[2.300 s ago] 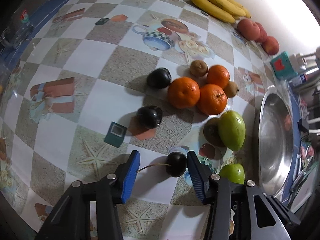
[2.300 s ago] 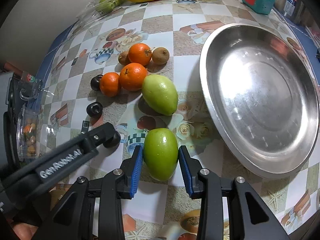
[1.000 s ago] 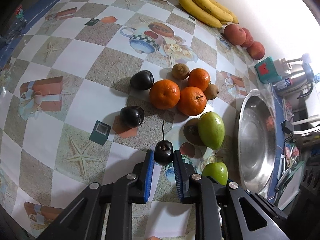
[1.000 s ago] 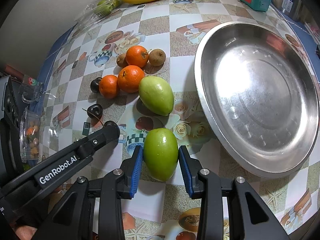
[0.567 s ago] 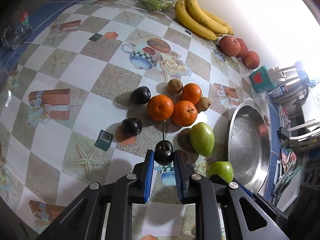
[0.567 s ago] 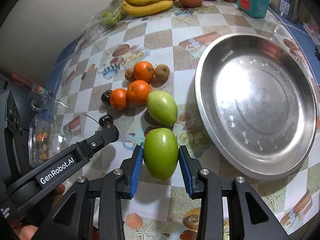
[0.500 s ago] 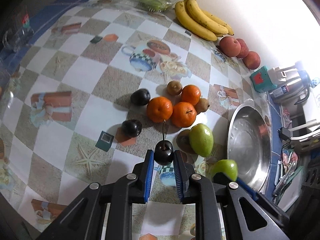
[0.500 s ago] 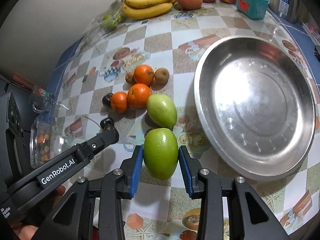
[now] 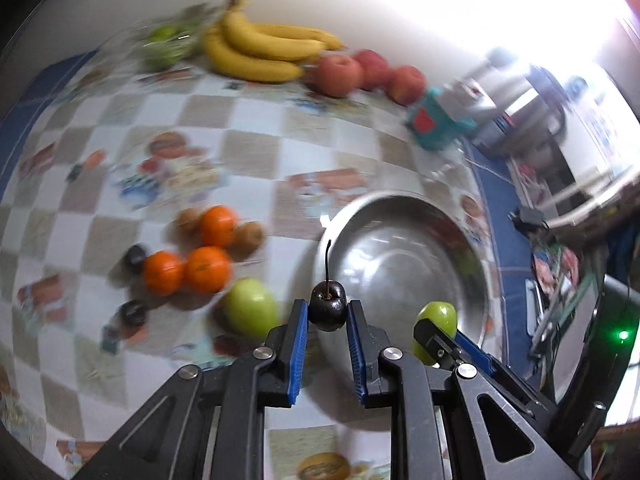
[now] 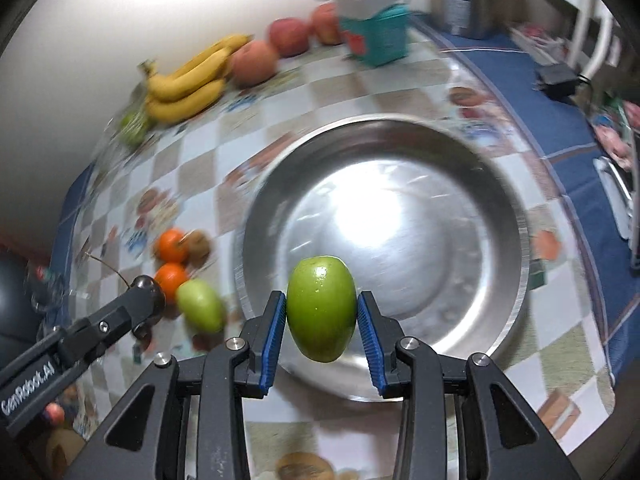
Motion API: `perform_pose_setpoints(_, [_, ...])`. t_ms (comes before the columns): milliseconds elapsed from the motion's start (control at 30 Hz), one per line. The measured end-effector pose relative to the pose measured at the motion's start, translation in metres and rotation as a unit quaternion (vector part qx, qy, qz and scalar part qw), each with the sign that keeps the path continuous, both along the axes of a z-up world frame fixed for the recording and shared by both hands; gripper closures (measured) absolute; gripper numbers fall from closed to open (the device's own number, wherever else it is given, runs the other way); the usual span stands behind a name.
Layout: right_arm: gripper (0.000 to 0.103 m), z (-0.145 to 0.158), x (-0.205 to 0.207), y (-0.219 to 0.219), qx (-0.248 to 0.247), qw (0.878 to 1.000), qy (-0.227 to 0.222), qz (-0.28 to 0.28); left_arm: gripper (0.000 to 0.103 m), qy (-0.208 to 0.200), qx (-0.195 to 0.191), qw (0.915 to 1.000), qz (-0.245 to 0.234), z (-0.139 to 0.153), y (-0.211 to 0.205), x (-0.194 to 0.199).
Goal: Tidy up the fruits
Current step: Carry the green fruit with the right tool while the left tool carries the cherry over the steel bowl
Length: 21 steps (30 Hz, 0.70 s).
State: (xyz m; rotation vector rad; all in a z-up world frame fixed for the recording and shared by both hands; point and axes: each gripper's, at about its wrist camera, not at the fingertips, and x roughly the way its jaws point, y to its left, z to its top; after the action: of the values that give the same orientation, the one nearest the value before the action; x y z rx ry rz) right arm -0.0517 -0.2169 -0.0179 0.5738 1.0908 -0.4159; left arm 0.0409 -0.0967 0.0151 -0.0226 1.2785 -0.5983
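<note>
steel plate (image 10: 516, 300) ahead | oranges (image 9: 186, 268), bananas (image 9: 264, 50) left

Dark cherry (image 9: 328, 311) between left gripper (image 9: 328, 322) fingers (image 9: 299, 334)

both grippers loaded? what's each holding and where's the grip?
Yes. Left gripper holds a dark cherry by the sides of its body, stem pointing away. Right gripper holds a green mango across its middle, over the steel plate.
</note>
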Motion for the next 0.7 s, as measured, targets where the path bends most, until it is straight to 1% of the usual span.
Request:
perform_pose_setpoints(200, [0.065, 0.005, -0.021, -0.042, -0.023, 0.998, 0.0, -0.066, 0.082, -0.019, -0.002, 0.9985, -0.052, -0.001, -0.036, -0.013])
perform_pose_setpoints(367, [0.065, 0.0, -0.033, -0.064, -0.033, 0.994, 0.011, -0.102, 0.082, -0.02, 0.018, 0.9966, -0.077, -0.015, -0.05, -0.023])
perform_pose_setpoints(533, [0.065, -0.013, -0.036, -0.073, -0.024, 0.993, 0.032, -0.112, 0.082, -0.005, 0.04, 0.9951, -0.09, -0.036, -0.057, -0.029])
perform_pose_setpoints(700, [0.065, -0.02, -0.034, -0.071, -0.024, 0.993, 0.048, -0.108, 0.082, -0.013, 0.057, 0.9927, -0.106, -0.043, -0.065, -0.038])
